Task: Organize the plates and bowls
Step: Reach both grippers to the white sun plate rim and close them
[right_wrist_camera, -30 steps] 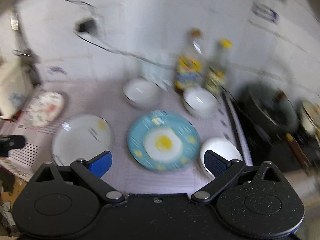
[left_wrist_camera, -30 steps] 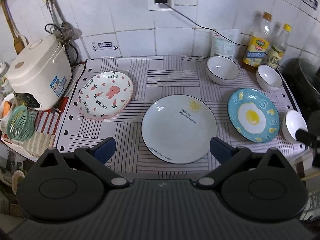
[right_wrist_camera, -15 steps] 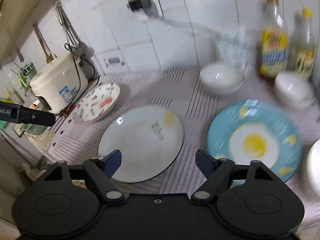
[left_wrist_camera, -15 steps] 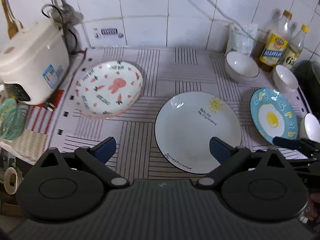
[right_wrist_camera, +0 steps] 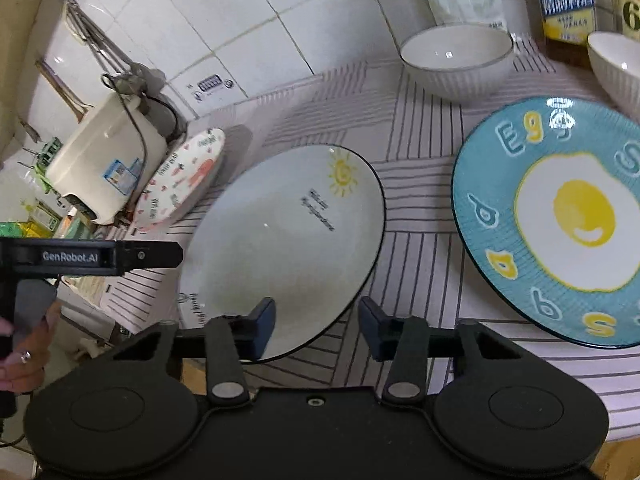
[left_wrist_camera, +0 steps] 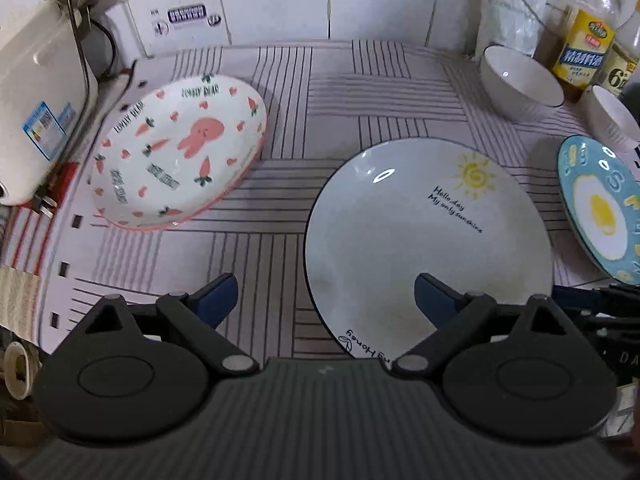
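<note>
A white sun plate (left_wrist_camera: 428, 236) lies in the middle of the striped cloth; it also shows in the right wrist view (right_wrist_camera: 284, 248). A pink rabbit plate (left_wrist_camera: 180, 152) leans tilted at the left (right_wrist_camera: 180, 178). A blue egg plate (right_wrist_camera: 560, 220) lies at the right (left_wrist_camera: 600, 208). Two white bowls (right_wrist_camera: 456, 56) (right_wrist_camera: 616, 64) stand at the back right. My left gripper (left_wrist_camera: 326, 300) is open and empty above the sun plate's near left edge. My right gripper (right_wrist_camera: 316, 328) is partly open and empty, its jaws straddling the sun plate's near right rim.
A white rice cooker (left_wrist_camera: 36, 96) stands at the far left. Oil bottles (left_wrist_camera: 584, 36) and a plastic bag (left_wrist_camera: 512, 12) stand against the tiled wall at the back right. The left gripper's body (right_wrist_camera: 88, 258) shows at the left of the right wrist view.
Both grippers have moved forward and down toward the sun plate. The right gripper has swung left from the egg plate and its jaws have narrowed.
</note>
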Demonstrator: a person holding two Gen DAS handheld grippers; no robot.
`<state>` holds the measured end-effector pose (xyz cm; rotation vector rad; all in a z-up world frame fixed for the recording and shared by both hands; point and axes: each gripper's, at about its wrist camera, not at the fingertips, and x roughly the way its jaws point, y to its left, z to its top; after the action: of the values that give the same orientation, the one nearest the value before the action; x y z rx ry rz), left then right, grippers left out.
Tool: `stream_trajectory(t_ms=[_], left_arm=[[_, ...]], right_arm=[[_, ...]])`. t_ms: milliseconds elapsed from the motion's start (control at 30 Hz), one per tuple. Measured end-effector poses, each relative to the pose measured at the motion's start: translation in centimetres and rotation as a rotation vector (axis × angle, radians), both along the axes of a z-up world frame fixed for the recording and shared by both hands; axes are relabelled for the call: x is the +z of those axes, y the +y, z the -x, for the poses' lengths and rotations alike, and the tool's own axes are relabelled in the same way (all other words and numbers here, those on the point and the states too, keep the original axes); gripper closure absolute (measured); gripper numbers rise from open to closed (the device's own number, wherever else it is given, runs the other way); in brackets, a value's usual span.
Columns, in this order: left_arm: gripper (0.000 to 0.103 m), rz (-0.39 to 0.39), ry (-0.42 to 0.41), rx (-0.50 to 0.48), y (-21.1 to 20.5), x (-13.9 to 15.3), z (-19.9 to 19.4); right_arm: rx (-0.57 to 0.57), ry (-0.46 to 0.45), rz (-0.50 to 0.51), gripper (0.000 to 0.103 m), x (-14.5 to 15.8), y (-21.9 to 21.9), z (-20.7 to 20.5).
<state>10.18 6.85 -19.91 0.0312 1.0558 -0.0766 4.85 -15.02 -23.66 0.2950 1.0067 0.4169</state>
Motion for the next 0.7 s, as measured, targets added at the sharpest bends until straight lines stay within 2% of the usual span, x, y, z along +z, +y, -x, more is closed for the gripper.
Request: stream_trajectory(t_ms=[67, 133, 267, 333, 400, 433, 500, 533, 633, 700], left_arm=[[0.013, 0.014, 0.014, 0.008, 0.2, -0.9, -0.4], [0.016, 0.028, 0.028, 0.034, 0.5, -1.6, -0.9], [0.025, 0.093, 0.056, 0.076, 1.5, -2.4, -1.4], [0.042, 0.095, 0.077, 0.075, 1.7, -2.7, -1.7], [0.049, 0.117, 0.108, 0.085, 2.3, -3.2, -2.0], [0.052, 0.144, 0.118, 0.089, 2.6, -3.5, -2.0], [0.052, 0.25, 0.137, 0.114, 3.2, -4.2, -1.9], [0.053, 0.251, 0.118, 0.119, 3.1, -4.1, -1.8], [0.07, 0.205, 0.097, 0.071, 2.1, -4.2, -1.9], [0.07, 0.163, 0.079, 0.037, 1.4, -4.1, -1.8]], right_arm=[[-0.013, 0.017, -0.006, 0.067, -0.7, -0.1, -0.5], [-0.03, 0.038, -0.016, 0.08, -1.1, -0.4, -0.8], [-0.039, 0.056, -0.034, 0.082, -1.5, -0.8, -1.2], [-0.039, 0.064, -0.033, 0.082, -1.4, -0.8, -1.3], [-0.057, 0.078, -0.043, 0.083, -1.5, -0.9, -1.4], [-0.07, 0.084, -0.052, 0.083, -1.6, -1.0, -1.4], [-0.107, 0.101, -0.079, 0.086, -1.9, -1.1, -1.4], [-0.127, 0.113, -0.093, 0.087, -2.1, -1.3, -1.4], [-0.167, 0.149, -0.103, 0.088, -2.1, -1.3, -1.4], [-0.166, 0.148, -0.084, 0.088, -2.0, -1.0, -1.5]])
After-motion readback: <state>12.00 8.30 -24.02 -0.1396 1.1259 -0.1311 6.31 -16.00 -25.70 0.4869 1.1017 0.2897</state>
